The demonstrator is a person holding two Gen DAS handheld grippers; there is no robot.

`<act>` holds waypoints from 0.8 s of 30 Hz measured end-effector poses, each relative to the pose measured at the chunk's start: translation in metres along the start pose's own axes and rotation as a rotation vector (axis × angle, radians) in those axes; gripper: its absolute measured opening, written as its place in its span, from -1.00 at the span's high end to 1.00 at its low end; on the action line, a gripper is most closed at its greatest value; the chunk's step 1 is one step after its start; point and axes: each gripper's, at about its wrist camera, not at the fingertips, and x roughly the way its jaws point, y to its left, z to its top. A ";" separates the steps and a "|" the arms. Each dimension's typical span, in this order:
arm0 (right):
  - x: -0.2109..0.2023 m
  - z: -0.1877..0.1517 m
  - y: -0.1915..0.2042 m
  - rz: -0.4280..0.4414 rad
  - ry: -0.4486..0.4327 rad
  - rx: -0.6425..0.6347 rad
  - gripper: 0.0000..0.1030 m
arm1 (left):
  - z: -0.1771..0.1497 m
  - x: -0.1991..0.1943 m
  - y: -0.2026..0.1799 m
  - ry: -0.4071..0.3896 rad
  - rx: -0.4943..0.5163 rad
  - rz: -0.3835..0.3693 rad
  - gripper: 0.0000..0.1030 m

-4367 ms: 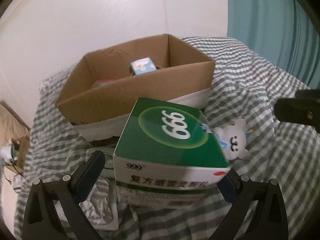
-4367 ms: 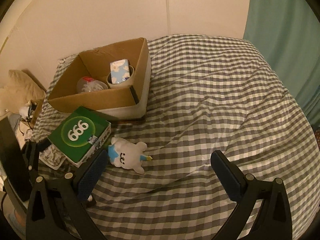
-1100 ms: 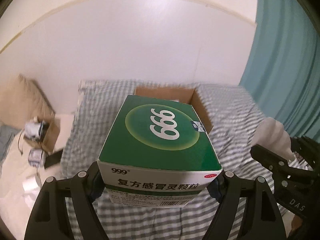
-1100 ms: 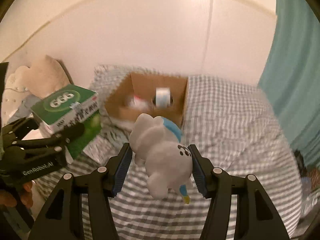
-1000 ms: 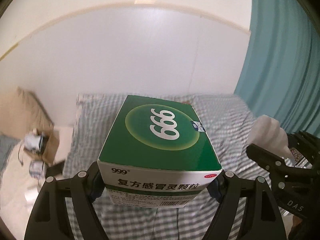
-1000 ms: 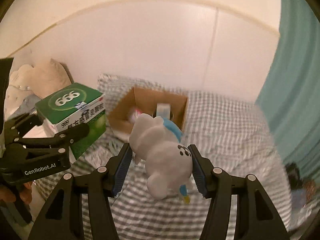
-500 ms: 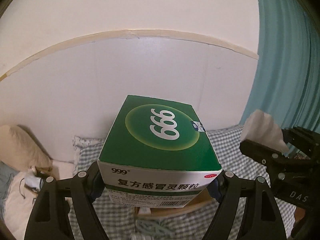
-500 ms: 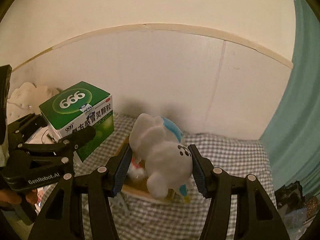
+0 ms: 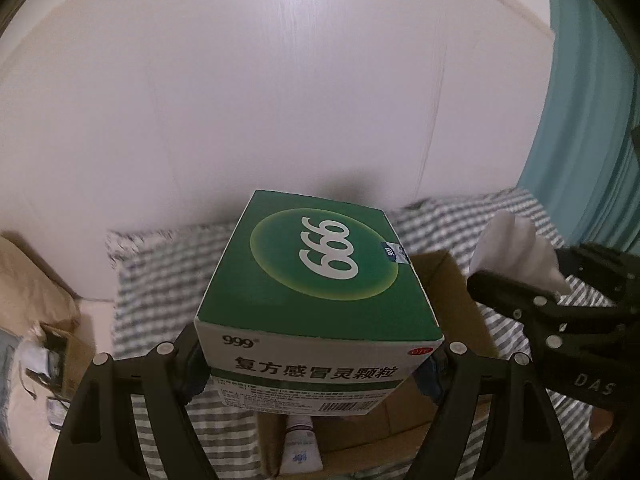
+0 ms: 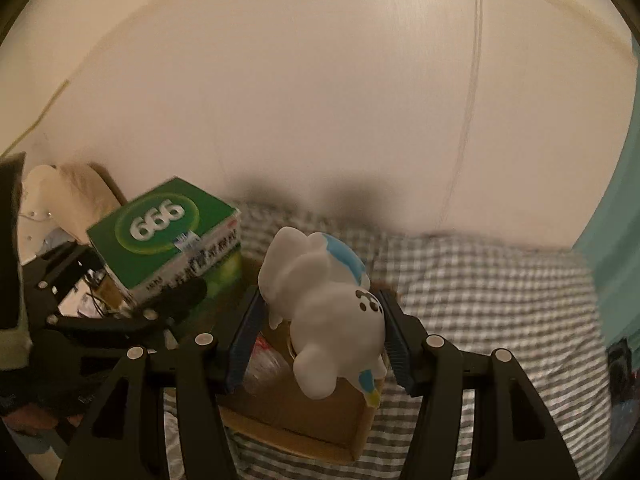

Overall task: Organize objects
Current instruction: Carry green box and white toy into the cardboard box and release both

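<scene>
With the left gripper [image 9: 320,364] clamping a green cardboard medicine box [image 9: 320,280] and the right gripper [image 10: 320,336] squeezing a white plush toy [image 10: 328,312], both fingers pairs are hovering over the brown cardboard carton [image 10: 320,420], risking collision or a catch on its rim.

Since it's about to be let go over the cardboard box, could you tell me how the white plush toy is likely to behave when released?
The white plush toy looks soft: it bulges between the right gripper jaws, so it probably gives rather than cracks. Rounded and lumpy, it may tumble on landing in the cardboard box. It seems light for its size.
</scene>
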 end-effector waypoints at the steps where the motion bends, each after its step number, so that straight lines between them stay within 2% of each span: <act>1: 0.009 -0.004 -0.003 0.001 0.016 0.008 -0.10 | 0.000 0.007 0.002 0.009 -0.003 -0.006 -0.59; 7: 0.043 -0.025 -0.022 0.002 0.074 0.040 -0.10 | -0.016 0.034 -0.004 0.048 0.021 -0.028 -0.59; 13: 0.047 -0.028 -0.029 0.021 0.062 0.084 -0.15 | -0.021 0.036 0.000 0.079 -0.008 -0.060 -0.66; 14: 0.045 -0.027 -0.030 0.024 0.056 0.087 -0.24 | -0.020 0.033 0.000 0.078 -0.015 -0.057 -0.68; 15: 0.040 -0.024 -0.030 0.029 0.041 0.096 -0.51 | -0.019 0.028 -0.002 0.072 -0.021 -0.049 -0.80; 16: 0.036 -0.022 -0.030 0.033 0.030 0.101 -0.69 | -0.016 0.023 -0.001 0.060 -0.030 -0.040 -0.87; 19: 0.011 -0.019 -0.028 0.019 -0.029 0.112 -0.82 | -0.008 0.003 0.002 0.015 -0.064 -0.022 -1.00; 24: -0.037 -0.006 -0.023 -0.024 -0.085 0.113 -0.99 | 0.008 -0.048 0.004 -0.054 -0.082 -0.007 -1.00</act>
